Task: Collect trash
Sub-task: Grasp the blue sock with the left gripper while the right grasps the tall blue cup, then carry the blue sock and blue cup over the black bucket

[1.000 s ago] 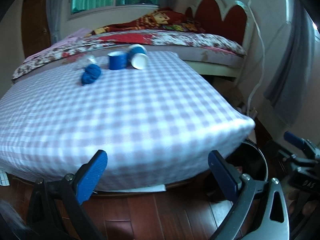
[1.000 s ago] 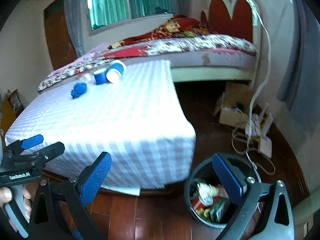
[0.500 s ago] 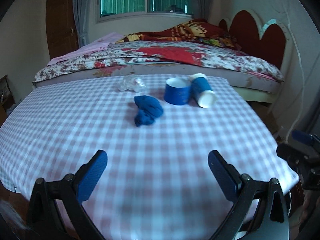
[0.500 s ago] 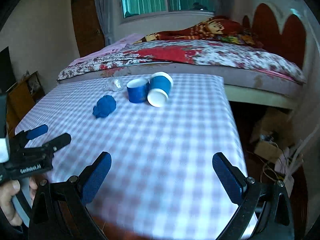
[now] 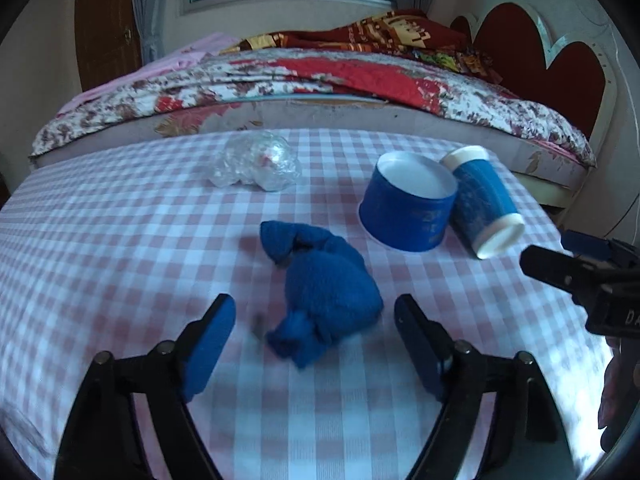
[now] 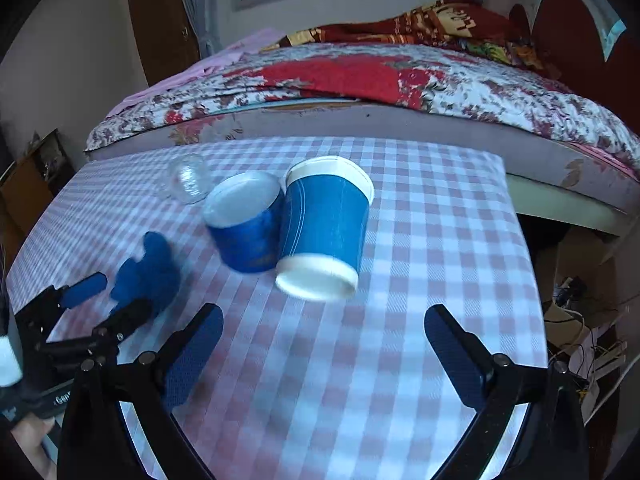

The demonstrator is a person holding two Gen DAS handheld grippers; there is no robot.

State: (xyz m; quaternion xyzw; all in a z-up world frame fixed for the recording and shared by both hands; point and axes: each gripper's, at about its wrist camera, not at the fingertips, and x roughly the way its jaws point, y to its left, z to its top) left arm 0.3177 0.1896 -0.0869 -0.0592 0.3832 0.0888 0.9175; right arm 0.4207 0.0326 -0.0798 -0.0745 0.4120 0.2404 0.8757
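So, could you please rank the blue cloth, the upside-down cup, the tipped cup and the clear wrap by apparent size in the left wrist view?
1. Blue cloth, though nearest the camera.
2. Upside-down cup.
3. Tipped cup and clear wrap: too close to rank.

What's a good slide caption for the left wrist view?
Left gripper closing around a crumpled blue cloth on the checkered table, cups beyond.

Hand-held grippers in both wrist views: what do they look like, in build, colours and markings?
Both are alike. The left hand-held gripper and right hand-held gripper each have black skeletal arms with silver rivets, tipped by blue textured pads. White lettering marks each black body, only partly readable. No cables show on them. No sleeve is visible.
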